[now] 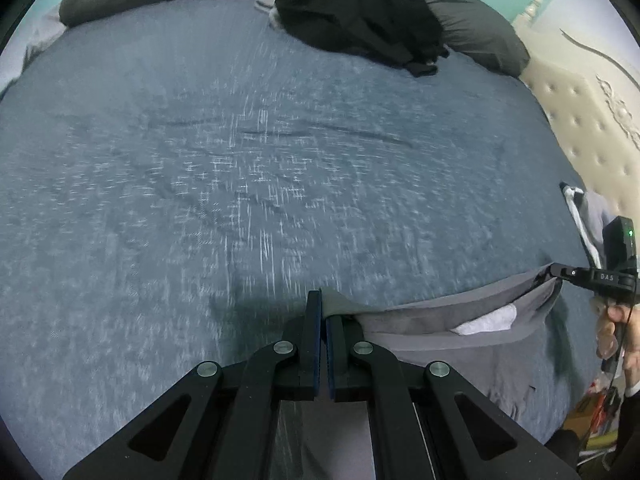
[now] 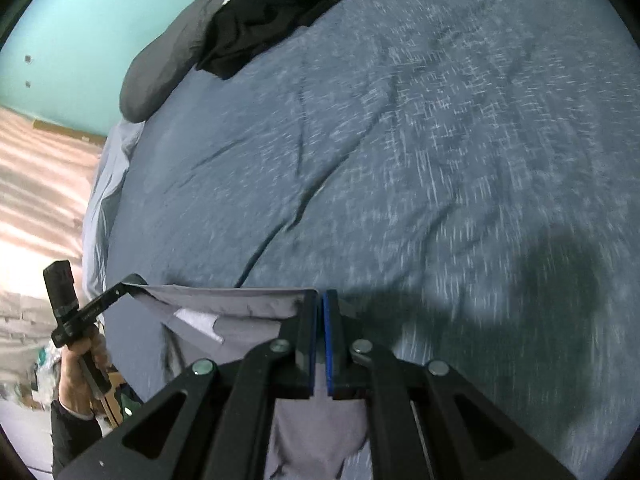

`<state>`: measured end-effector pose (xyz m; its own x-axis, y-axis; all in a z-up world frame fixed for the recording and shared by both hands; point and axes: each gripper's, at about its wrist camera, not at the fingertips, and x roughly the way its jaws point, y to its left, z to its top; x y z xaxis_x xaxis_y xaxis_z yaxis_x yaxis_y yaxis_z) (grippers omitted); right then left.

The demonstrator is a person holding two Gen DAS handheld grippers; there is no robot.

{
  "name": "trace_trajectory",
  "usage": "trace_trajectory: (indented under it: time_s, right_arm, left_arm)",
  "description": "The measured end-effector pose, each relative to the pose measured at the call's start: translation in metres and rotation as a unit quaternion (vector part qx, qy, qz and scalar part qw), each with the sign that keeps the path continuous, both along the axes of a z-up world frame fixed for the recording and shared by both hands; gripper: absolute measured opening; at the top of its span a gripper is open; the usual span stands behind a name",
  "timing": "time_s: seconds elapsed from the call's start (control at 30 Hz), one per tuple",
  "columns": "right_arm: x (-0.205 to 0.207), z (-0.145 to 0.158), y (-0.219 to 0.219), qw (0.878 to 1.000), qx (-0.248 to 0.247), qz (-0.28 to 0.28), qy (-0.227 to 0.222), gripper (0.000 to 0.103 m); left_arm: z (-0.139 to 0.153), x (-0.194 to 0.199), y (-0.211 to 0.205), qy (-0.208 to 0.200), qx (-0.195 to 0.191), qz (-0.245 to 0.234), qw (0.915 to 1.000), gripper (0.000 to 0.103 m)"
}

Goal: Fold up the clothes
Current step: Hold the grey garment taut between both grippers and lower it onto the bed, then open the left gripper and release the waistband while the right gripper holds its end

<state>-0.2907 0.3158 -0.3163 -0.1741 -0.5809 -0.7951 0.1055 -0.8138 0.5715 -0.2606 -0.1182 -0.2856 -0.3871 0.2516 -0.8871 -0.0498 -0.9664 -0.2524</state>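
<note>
Left tongs (image 1: pixel 323 304): fingers pressed together, clenched on one top corner of the grey garment (image 1: pixel 452 320). Cloth bunches over the right finger and runs off to the right of the tongs.

Right tongs (image 2: pixel 321 304): also clenched, pinching the opposite top corner of the same grey garment (image 2: pixel 240 308). Cloth stretches away to the left of these tongs.

Garment held taut between the two, top edge nearly straight, the rest hanging below toward the near side of the bed. A white label (image 1: pixel 488 318) shows inside the upper edge, between the tongs; the same label (image 2: pixel 196 318) shows in the right wrist view. Garment type: cannot tell.

From the left wrist view, the right tongs (image 1: pixel 540 276) appear far to the right, with a hand (image 1: pixel 614 332) gripping the handle below. From the right wrist view, the left tongs (image 2: pixel 128 286) sit far to the left, a hand (image 2: pixel 78 364) in a dark sleeve on the handle.

Beyond both tongs: bed (image 1: pixel 240 160) with mottled blue cover, lightly creased, blurred. Far ahead of the left tongs, a black clothes heap (image 1: pixel 360 20) lies against a dark grey pillow (image 1: pixel 480 28), some white fabric behind it. Same heap (image 2: pixel 272 4) sits ahead and to the left of the right tongs. Tufted cream headboard (image 1: pixel 580 128) is at the right edge.
</note>
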Motion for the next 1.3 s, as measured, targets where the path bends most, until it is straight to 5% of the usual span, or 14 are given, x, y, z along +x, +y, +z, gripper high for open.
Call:
trace_trajectory:
  time_s: [0.23,0.57,0.67,0.73,0.83,1.03,1.13,1.3]
  right_arm:
    - [-0.038,-0.027,-0.001,1.000,-0.007,-0.008,-0.016,0.003]
    - [-0.048,-0.040,0.001,0.999,-0.053,-0.003,0.014,0.006]
    - [-0.046,-0.032,0.012,0.997,-0.069,-0.018,0.038,0.008]
    - [-0.044,-0.026,0.020,0.995,-0.080,-0.029,0.055,0.037]
    - [-0.041,-0.014,0.030,0.991,-0.102,-0.038,0.077,0.040]
    - [-0.022,-0.012,0.014,0.993,-0.047,0.037,0.098,0.040]
    - [-0.012,-0.011,0.005,0.991,-0.018,0.076,0.108,0.040]
    - [0.004,-0.010,-0.010,0.982,0.031,0.140,0.124,0.040]
  left_arm:
    - [-0.039,-0.046,-0.006,-0.019,0.015,0.011,0.9997,0.002]
    - [-0.064,-0.058,-0.013,-0.024,0.042,0.029,0.9984,0.004]
    - [-0.060,-0.056,-0.016,-0.021,0.053,0.029,0.9979,0.021]
    - [-0.054,-0.054,-0.019,-0.014,0.059,0.029,0.9977,0.037]
    - [-0.041,-0.049,-0.024,0.003,0.071,0.027,0.9971,0.039]
    - [-0.025,-0.032,-0.019,0.024,0.036,-0.013,0.9990,0.044]
    - [-0.027,-0.024,-0.027,0.025,0.047,-0.010,0.9985,0.056]
    - [-0.035,-0.026,-0.038,0.010,0.078,0.020,0.9967,0.057]
